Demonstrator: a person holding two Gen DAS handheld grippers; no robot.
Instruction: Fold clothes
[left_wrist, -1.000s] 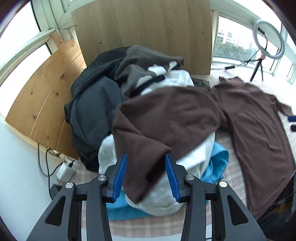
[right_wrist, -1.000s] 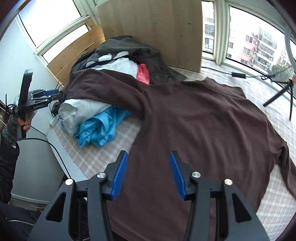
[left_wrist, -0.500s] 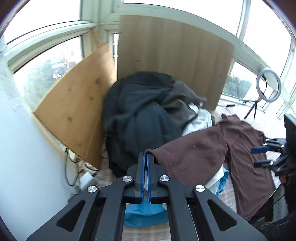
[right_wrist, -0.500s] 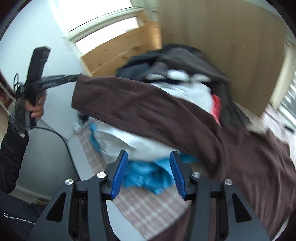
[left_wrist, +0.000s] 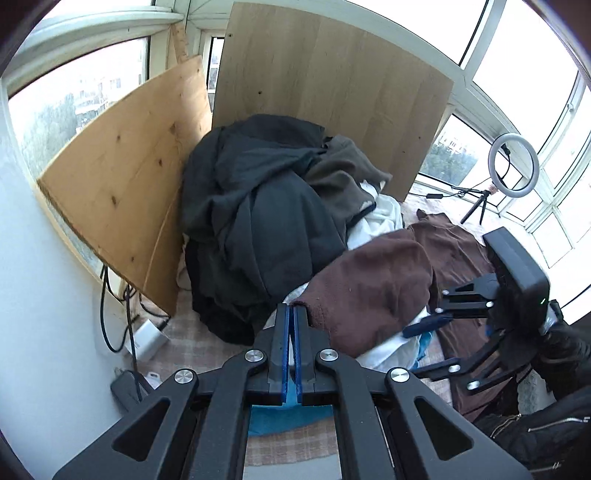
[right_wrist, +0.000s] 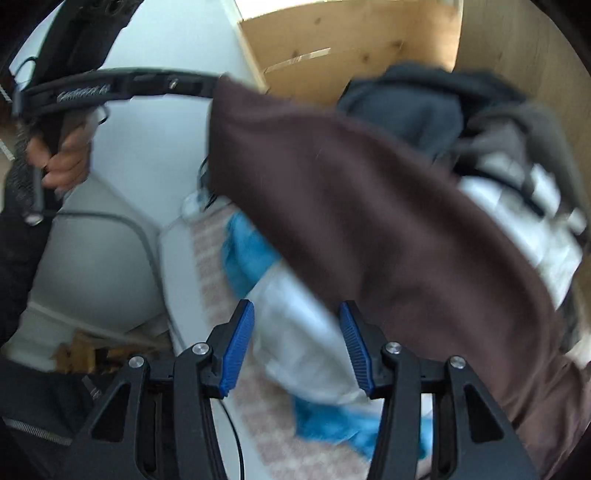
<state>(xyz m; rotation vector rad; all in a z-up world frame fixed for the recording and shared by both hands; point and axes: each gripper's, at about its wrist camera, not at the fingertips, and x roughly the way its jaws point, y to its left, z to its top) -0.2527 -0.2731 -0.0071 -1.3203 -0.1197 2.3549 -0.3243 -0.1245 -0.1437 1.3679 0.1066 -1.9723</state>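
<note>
At the near edge of the bed: keep left gripper (left_wrist: 291, 314) clamped on brown shirt (left_wrist: 373, 288) cuff, draw sleeve clear of clothes pile (left_wrist: 258, 206). Right gripper (right_wrist: 295, 343) half open, empty, angled down over pile; bring onto brown sleeve beyond

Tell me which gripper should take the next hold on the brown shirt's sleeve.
Right. The right gripper is open and empty, close under the brown shirt. The left gripper is shut on the sleeve's end, so it looks occupied.
</note>
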